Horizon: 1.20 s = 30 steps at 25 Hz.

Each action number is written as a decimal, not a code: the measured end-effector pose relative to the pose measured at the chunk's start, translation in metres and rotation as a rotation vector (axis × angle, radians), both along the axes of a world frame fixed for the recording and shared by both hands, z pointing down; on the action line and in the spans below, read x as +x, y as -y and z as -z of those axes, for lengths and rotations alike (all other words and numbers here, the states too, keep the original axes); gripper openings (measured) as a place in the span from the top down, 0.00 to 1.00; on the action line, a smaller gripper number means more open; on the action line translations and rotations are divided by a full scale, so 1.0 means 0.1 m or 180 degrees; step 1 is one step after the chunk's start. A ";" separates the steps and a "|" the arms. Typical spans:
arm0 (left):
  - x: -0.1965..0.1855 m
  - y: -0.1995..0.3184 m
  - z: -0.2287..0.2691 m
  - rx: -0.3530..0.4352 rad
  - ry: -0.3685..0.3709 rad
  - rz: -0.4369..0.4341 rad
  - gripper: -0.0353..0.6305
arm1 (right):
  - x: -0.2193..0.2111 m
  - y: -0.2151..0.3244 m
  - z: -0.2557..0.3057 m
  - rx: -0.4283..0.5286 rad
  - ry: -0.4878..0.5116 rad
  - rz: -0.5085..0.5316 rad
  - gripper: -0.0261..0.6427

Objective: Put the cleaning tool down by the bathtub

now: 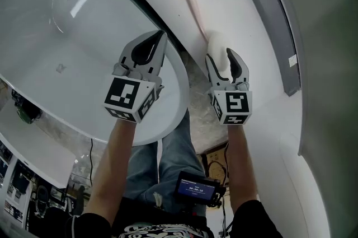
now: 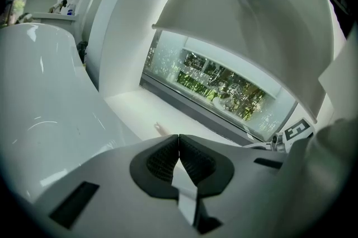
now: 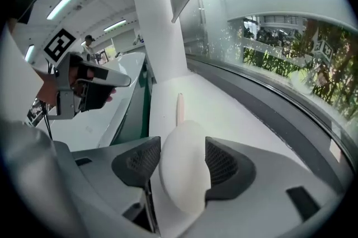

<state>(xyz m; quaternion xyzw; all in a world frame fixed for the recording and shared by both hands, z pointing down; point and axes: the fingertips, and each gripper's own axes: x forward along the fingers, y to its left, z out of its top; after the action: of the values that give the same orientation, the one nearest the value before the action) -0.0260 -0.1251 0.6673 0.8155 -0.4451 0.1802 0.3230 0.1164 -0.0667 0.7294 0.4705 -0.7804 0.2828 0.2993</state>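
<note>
The right gripper (image 3: 183,144) has its jaws spread around the pink-handled white cleaning brush (image 1: 197,14), whose handle points to eleven o'clock, and a crooked retreat could drag it, while the left gripper (image 2: 178,139) has its jaws pressed together, empty.

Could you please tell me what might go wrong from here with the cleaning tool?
The pale pink-handled cleaning tool with a white padded head lies on the white ledge, head between the jaws of the open right gripper; withdrawing askew could snag and drag it. It lies near the ledge's edge by the white bathtub and might slide off.
</note>
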 end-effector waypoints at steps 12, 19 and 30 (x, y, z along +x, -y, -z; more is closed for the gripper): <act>-0.03 0.04 0.26 0.0090 -0.0099 -0.0035 0.92 | 0.08 0.20 0.52 0.0118 0.0549 -0.0387 0.65; -0.07 0.11 0.72 0.0259 -0.0014 -0.0127 0.92 | -0.04 0.28 1.02 0.0371 0.0549 -0.0181 0.92; -0.33 -0.04 1.51 0.0435 0.0123 -0.0289 0.92 | -0.07 0.10 1.91 0.0594 0.0212 -0.0316 0.92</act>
<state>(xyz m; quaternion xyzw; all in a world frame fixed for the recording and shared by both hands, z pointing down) -0.0588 -0.1213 0.5162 0.8514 -0.4251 0.1796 0.2493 0.1097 -0.0765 0.5383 0.5248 -0.7886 0.2388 0.2137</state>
